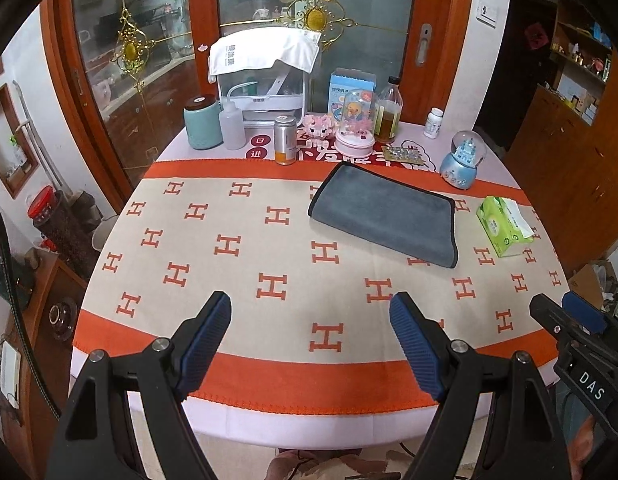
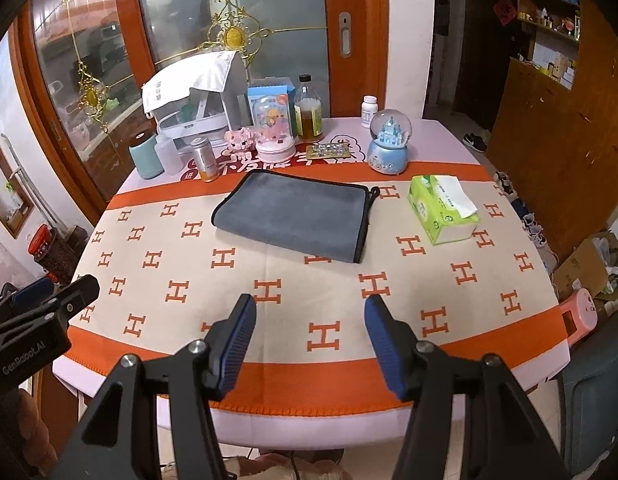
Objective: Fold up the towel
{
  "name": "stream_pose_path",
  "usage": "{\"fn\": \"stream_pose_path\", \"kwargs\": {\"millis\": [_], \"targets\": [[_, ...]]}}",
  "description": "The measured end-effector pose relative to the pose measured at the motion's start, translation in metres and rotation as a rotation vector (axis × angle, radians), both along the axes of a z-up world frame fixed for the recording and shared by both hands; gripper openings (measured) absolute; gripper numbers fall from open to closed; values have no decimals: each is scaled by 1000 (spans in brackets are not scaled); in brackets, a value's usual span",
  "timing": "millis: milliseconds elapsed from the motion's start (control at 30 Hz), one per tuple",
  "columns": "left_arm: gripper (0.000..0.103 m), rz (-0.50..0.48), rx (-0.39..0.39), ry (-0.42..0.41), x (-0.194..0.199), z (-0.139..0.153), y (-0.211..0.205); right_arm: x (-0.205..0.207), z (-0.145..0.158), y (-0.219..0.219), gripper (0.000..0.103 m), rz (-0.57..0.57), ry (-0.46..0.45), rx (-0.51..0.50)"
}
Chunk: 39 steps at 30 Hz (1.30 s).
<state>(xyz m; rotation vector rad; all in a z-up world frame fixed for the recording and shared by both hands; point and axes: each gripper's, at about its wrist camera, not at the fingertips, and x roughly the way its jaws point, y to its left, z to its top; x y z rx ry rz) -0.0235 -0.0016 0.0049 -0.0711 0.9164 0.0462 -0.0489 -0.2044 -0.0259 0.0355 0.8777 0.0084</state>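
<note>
Left gripper [image 1: 310, 312], jaws spread wide and holding nothing, above the near orange border of the cloth [image 1: 245, 264]; its body reads "GenRobot.AI" in the right wrist view. Right gripper [image 2: 310, 312], likewise wide and empty, marked "DAS" in the left wrist view. Cloth printed with repeated orange "H" motifs. Grey towel [image 2: 295, 214], black-edged and folded flat, lies toward the far side of the cloth, well apart from both grippers, long axis running left to right, slightly skewed; green tissue pack [image 2: 443, 208] near its right end
</note>
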Motion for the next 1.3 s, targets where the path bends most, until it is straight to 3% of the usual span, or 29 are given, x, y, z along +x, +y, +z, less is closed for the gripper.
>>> {"fn": "stream_pose_path", "kwargs": {"millis": [1300], "targets": [[81, -6, 0, 22, 9, -7, 4, 9, -3, 12, 57, 21, 9, 2]]}}
